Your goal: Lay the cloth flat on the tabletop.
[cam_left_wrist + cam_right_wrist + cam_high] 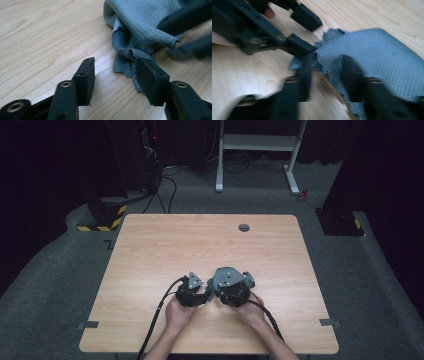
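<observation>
Left gripper (116, 75): jaws wide apart, holding nothing. One pad sits against the ragged edge of the grey cloth (142, 27); the other is over bare wood.

Right gripper (325, 77): jaws apart, straddling the cloth's (372, 57) frayed edge, one pad over the fabric. Blurred, so can't tell if it has any grip.

No containers in sight.

Cloth: grey-blue, fine diamond weave, bunched and folded, with a wrinkled, uneven hem. It lies on the wooden table (150, 250), near the person's edge around the middle, between both grippers, which sit close together.

High view: left gripper (192, 291), right gripper (231, 286), a hand behind each.
</observation>
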Action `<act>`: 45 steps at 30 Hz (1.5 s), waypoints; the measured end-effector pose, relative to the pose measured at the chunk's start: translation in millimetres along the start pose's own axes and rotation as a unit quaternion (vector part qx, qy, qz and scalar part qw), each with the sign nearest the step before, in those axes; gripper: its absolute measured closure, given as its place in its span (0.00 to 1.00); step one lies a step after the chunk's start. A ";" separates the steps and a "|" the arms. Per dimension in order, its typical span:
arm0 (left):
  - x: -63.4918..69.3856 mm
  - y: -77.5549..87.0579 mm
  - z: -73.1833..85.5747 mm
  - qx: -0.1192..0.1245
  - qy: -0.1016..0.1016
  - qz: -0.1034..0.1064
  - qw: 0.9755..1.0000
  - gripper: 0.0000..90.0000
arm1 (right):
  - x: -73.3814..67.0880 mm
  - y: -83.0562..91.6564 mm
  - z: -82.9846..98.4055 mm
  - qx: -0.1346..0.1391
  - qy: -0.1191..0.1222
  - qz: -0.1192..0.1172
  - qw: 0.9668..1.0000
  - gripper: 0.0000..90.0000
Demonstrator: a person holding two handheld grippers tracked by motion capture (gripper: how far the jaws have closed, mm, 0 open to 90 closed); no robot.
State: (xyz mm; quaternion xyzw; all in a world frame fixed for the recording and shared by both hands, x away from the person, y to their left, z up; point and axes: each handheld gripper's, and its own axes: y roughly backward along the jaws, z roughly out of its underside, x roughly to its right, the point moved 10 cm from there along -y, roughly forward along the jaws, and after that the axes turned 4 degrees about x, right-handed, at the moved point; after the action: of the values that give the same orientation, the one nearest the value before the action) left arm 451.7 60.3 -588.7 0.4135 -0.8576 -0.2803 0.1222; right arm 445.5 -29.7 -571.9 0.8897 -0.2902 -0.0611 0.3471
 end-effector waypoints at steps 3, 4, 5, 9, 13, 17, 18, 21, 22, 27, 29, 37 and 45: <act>1.3 2.2 -2.4 0.015 -0.009 -0.003 1.000 0.47 | 10.2 4.6 -7.2 0.014 -0.021 0.006 1.000 0.99; 2.6 2.7 -4.3 0.022 -0.011 -0.002 1.000 0.47 | 10.2 4.6 -7.2 0.014 -0.021 0.006 1.000 0.99; 3.3 3.7 -6.8 0.024 -0.019 -0.006 1.000 0.46 | 12.6 7.5 -9.8 0.017 -0.025 0.008 1.000 0.99; 11.1 12.0 -36.9 0.058 -0.062 -0.014 0.996 0.45 | 18.8 18.8 -23.6 0.029 -0.021 0.002 0.999 0.98; 16.6 2.2 -48.5 0.034 -0.077 0.006 0.996 0.48 | 19.4 21.8 -29.3 0.038 -0.023 -0.010 0.999 0.98; 17.7 -10.8 -61.1 0.028 -0.072 0.035 0.996 0.72 | 24.9 28.7 -34.2 0.054 -0.035 -0.016 0.998 0.97; 17.4 -11.7 -64.6 0.029 -0.070 0.038 0.996 0.81 | 26.5 30.5 -34.4 0.057 -0.041 -0.018 0.997 0.95; 13.0 -11.5 -77.0 0.033 -0.049 0.043 0.997 0.97 | 34.8 42.0 -33.7 0.078 -0.054 -0.009 0.995 0.82; 13.0 -11.5 -77.0 0.033 -0.049 0.043 0.997 0.97 | 34.8 42.0 -33.7 0.078 -0.054 -0.009 0.995 0.82; -8.9 -16.5 -88.3 0.026 -0.004 0.025 0.999 0.98 | 41.7 63.0 -6.3 0.080 -0.043 0.034 0.995 0.69; -13.2 -19.0 -89.1 0.022 0.001 0.019 1.000 0.98 | 41.2 64.9 -0.3 0.078 -0.043 0.037 0.995 0.67; -26.5 -36.6 -83.5 -0.001 0.036 0.008 0.999 0.98 | 28.3 51.4 35.6 0.018 0.000 0.028 0.999 0.71; -32.8 -38.8 -81.2 -0.003 0.038 0.001 0.999 0.97 | 59.3 63.0 11.7 0.073 -0.070 0.041 0.994 1.00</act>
State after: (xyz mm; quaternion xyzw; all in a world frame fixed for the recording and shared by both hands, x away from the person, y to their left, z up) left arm 533.0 35.6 -544.6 0.4222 -0.8520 -0.2673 0.1560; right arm 460.8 -106.9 -534.1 0.8938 -0.3534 -0.0877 0.2618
